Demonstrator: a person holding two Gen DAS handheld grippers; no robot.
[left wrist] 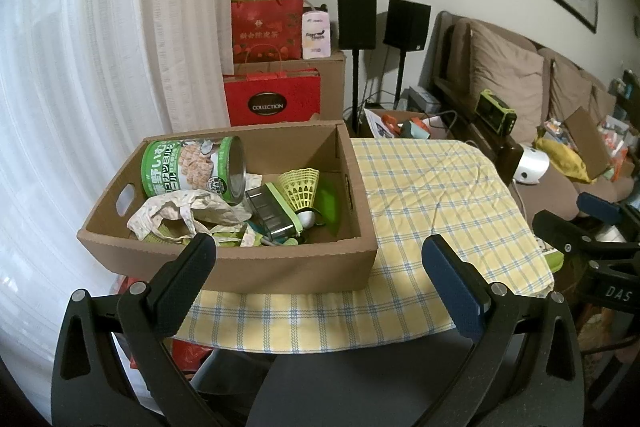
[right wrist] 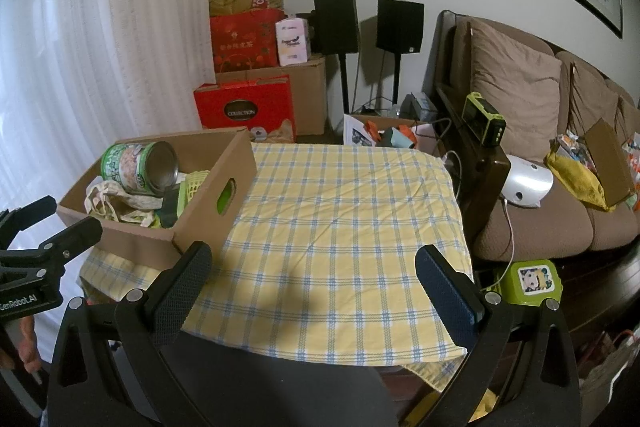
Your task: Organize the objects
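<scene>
The left tongs [left wrist: 320,251] stood spread wide and held nothing, hanging over the near edge of the bench [left wrist: 440,195], just short of the cardboard box [left wrist: 240,267]. The right tongs [right wrist: 314,259] gaped just as wide, empty, above the checked cloth to the right of the box. The box sat at the bench's left side and held a green can [left wrist: 192,167] on its side, a crumpled cloth bag [left wrist: 180,215], a yellow shuttlecock [left wrist: 302,187] and a clear container [left wrist: 272,215].

Matt corrugated cardboard box [left wrist: 248,267]; shiny metal can [left wrist: 192,167]; woven checked cotton tablecloth [left wrist: 432,195].
</scene>
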